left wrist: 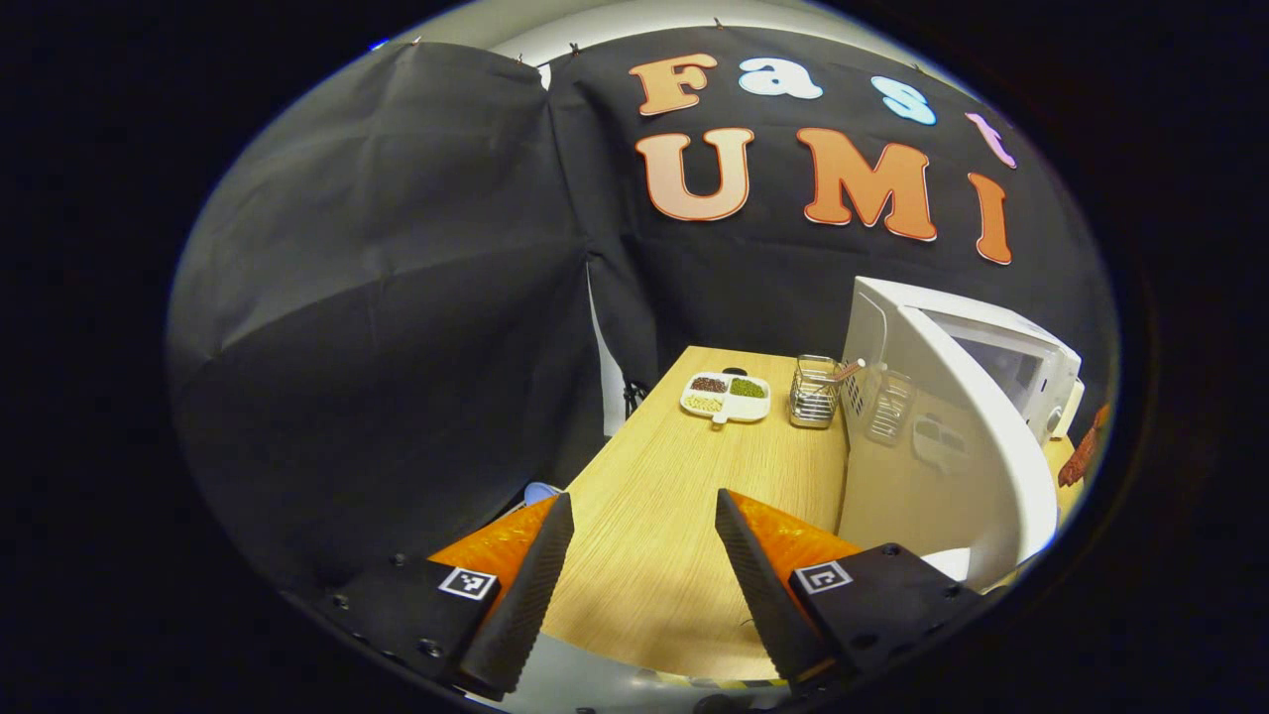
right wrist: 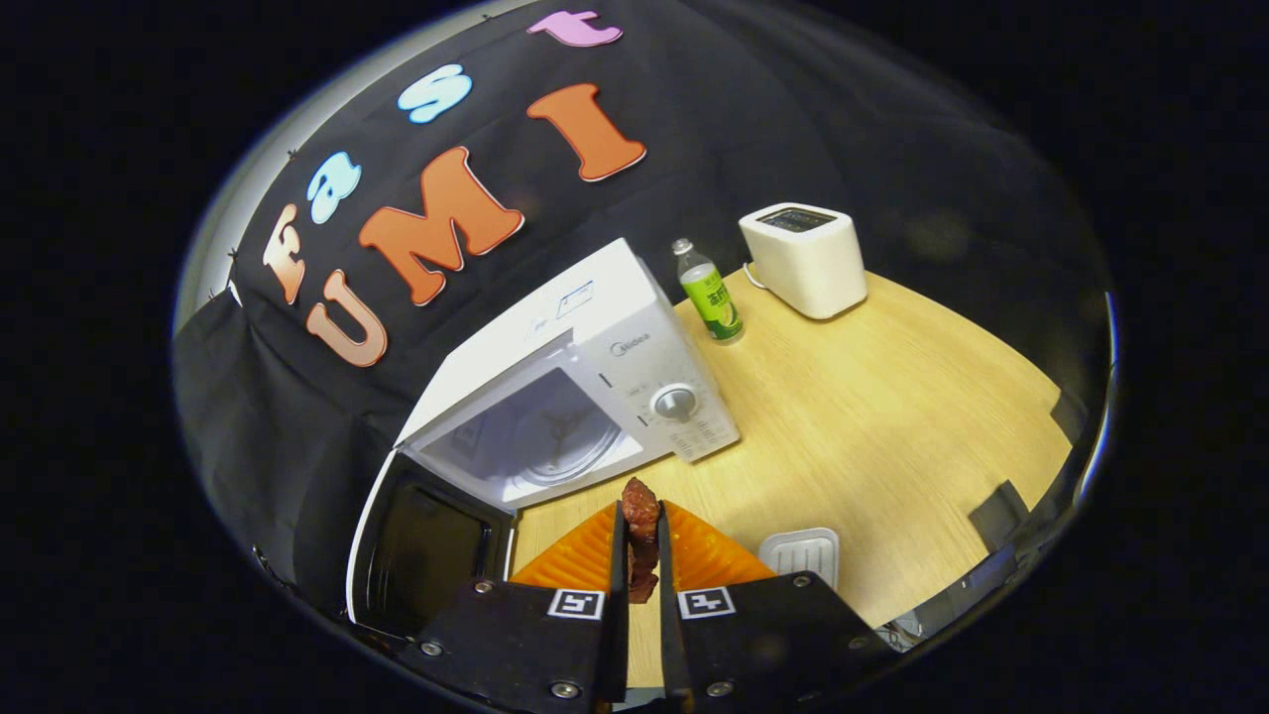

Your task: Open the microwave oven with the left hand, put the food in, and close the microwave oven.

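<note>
Left gripper (left wrist: pixel 644 555): fingers spread wide, nothing between them, held over the near edge of the wooden table (left wrist: pixel 654 516). Just to its right, microwave door (left wrist: pixel 977 466) swung fully open, edge-on, shiny face reflecting the tabletop. Beyond, against the microwave's side, a wire utensil rack (left wrist: pixel 815 392); beside that, a white divided dish (left wrist: pixel 726 397) with dark, green and pale grains. Farthest, black cloth wall.

Right gripper (right wrist: pixel 641 540): fingers closed tight on a reddish-brown piece of food (right wrist: pixel 640 535), its top poking above the fingertips. Held in front of the white microwave (right wrist: pixel 595 387), outside the cavity; turntable visible inside, door hanging open at left. Small white tray (right wrist: pixel 801 553) on the table near the gripper's right. Farther back, a green-labelled bottle (right wrist: pixel 709 293) beside the microwave, then a white toaster (right wrist: pixel 803 258) near the wall.
</note>
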`<state>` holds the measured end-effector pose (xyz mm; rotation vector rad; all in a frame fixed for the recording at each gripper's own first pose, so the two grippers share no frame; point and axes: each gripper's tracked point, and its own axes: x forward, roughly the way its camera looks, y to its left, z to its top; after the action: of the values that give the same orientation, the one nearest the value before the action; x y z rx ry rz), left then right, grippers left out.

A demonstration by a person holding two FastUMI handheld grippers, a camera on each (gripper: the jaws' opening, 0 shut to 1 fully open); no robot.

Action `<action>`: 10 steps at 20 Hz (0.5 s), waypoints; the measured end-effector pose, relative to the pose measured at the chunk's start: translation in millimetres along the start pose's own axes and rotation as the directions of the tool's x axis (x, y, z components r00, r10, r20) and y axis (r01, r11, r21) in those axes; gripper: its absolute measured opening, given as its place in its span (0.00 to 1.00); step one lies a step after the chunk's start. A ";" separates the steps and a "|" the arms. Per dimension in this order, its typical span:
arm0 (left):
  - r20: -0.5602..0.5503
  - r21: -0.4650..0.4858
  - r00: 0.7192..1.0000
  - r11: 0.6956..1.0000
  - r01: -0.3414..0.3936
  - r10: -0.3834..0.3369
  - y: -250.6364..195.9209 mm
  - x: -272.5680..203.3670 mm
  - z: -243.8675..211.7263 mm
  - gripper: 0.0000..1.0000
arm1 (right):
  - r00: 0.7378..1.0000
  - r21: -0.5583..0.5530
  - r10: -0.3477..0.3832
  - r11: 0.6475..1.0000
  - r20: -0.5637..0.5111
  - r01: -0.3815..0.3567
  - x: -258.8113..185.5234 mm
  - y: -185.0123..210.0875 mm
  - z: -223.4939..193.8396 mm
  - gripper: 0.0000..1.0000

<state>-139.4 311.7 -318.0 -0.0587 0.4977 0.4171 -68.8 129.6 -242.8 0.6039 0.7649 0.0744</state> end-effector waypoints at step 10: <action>-0.025 -0.058 0.998 0.997 0.056 -0.057 2.1 20.1 -13.5 0.93 | 0.996 -0.095 -0.003 0.995 0.086 0.011 80.9 97.1 4.5 0.13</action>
<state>-130.3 319.1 -339.3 -0.1333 0.5097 0.3757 7.7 230.2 -238.8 0.5104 0.6762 0.0772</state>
